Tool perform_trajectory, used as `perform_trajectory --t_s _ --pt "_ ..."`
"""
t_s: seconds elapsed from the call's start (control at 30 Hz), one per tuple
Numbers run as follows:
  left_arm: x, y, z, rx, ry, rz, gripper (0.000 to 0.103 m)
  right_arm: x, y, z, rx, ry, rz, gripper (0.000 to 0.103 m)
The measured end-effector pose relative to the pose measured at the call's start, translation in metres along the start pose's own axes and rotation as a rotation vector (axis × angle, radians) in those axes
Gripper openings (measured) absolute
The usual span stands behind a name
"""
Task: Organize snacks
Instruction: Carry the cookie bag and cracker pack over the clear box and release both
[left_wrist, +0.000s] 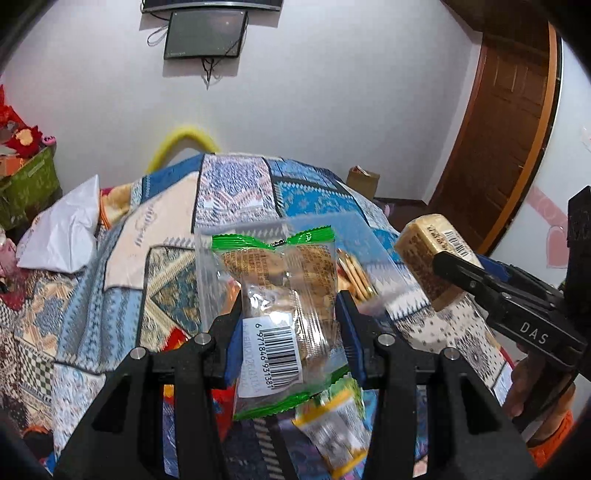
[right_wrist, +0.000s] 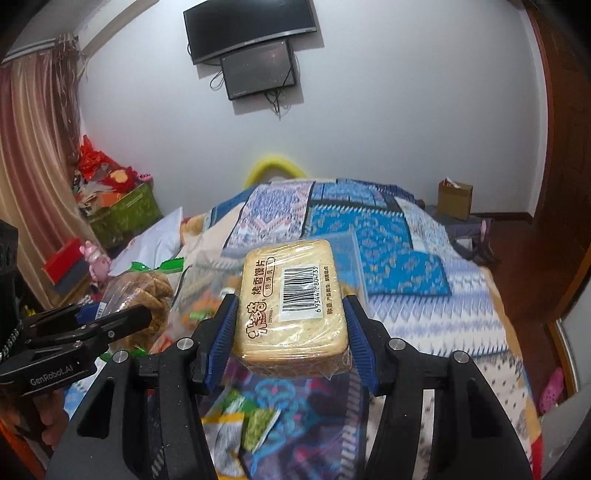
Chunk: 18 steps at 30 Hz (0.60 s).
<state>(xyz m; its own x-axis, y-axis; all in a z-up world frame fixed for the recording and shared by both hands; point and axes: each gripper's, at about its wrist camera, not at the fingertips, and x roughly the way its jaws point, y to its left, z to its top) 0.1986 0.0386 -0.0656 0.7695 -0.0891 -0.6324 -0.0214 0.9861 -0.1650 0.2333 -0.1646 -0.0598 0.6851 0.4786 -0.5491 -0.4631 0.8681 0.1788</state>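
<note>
**Two snack packs held clear of the bed**

Two tools are recorded, one in each hand, each closed on a snack.

Left tool (left_wrist: 290, 314): narrowly parted, blue pads pressed on both sides of a clear cookie pack (left_wrist: 280, 295) with green crimped ends and a white barcode label. The pack is held upright between the pads, above the bed (left_wrist: 236, 192). In the right wrist view the same tool (right_wrist: 110, 317) is seen at the left edge, with the cookie pack (right_wrist: 144, 291) in its grip.

Right tool (right_wrist: 290, 332): parted somewhat wider, pads pressed on the long sides of a yellow toast pack (right_wrist: 291, 302), a flat wrapped block with a barcode facing up. In the left wrist view this tool (left_wrist: 454, 269) is seen at the right, gripping the toast pack (left_wrist: 424, 258), with part of a hand (left_wrist: 524, 384) below it.

Other items:
- A clear bag (left_wrist: 354, 258), lying on the bed behind the cookie pack, with round biscuits (left_wrist: 354, 277) visible inside.
- Loose sachets (left_wrist: 332, 417), yellow and green, blurred, on the bed beneath the tools.
- A patchwork quilt covering the bed; a white pillow (left_wrist: 62, 232) at its left.
- Two dark screens (right_wrist: 255, 48) mounted on the far wall.
- A green box (right_wrist: 125, 214) of red items by the curtain (right_wrist: 33, 147).
- A cardboard box (right_wrist: 454, 199) on the floor at the right, near a wooden door (left_wrist: 506, 140).
</note>
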Motion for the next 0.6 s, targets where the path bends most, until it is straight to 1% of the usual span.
perform_trajectory --t_s 0.2,0.33,0.43,0.6 --pt "0.018 0.007 0.022 -0.01 -0.021 0.016 0.045 0.018 -0.002 0.016 -0.005 -0.009 -0.002 0.053" --pt "0.035 0.008 0.032 -0.001 -0.015 0.023 0.045 0.031 -0.003 0.022 -0.005 -0.003 0.004 0.053" --pt "0.051 0.011 0.035 0.0 -0.001 0.025 0.045 0.044 -0.004 0.024 -0.009 0.009 0.006 0.053" --pt "0.081 0.017 0.034 -0.019 0.045 0.022 0.045 0.067 -0.008 0.024 -0.005 0.044 0.012 0.053"
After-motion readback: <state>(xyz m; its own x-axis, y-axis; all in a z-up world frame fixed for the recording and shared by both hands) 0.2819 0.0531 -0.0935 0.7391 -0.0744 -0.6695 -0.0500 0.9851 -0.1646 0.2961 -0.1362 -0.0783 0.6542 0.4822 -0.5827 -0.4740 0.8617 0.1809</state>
